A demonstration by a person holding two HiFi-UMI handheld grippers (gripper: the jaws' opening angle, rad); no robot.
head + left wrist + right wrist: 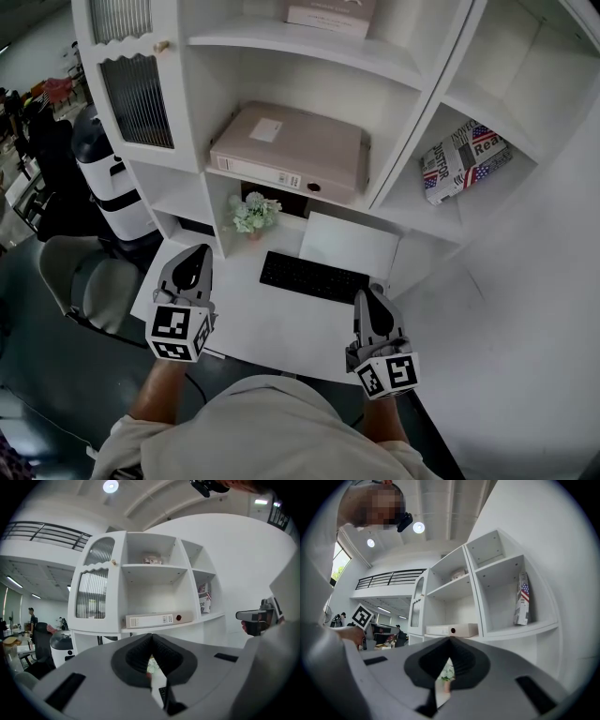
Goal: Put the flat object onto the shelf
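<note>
1. The left gripper [193, 253] hangs over the near-left edge of the white bench [272, 328]; its ribbed dark jaws are pressed together at the tips, with nothing between them.
2. The right gripper [371, 294] hangs over the bench's near-right part, just beside the end of the keyboard [314, 277]; its jaws likewise meet at the tips and hold nothing.
3. The flat beige binder [286, 150], a broad slab with a labelled spine and a round finger hole, lies flat on the middle shelf of the white shelf unit [412, 70], spine towards the person.
4. A flat white rectangular pad [349, 246] rests on the bench behind the black keyboard, under that shelf.
5. A small plant [253, 214] of pale leafy sprigs stands in the niche left of the pad.
6. A newspaper-print packet [464, 161], crumpled, lies in the right-hand compartment; a pale box [330, 14] sits on the top shelf.
7. A ribbed glass door [138, 98] with a scalloped top closes the unit's left side.
</note>
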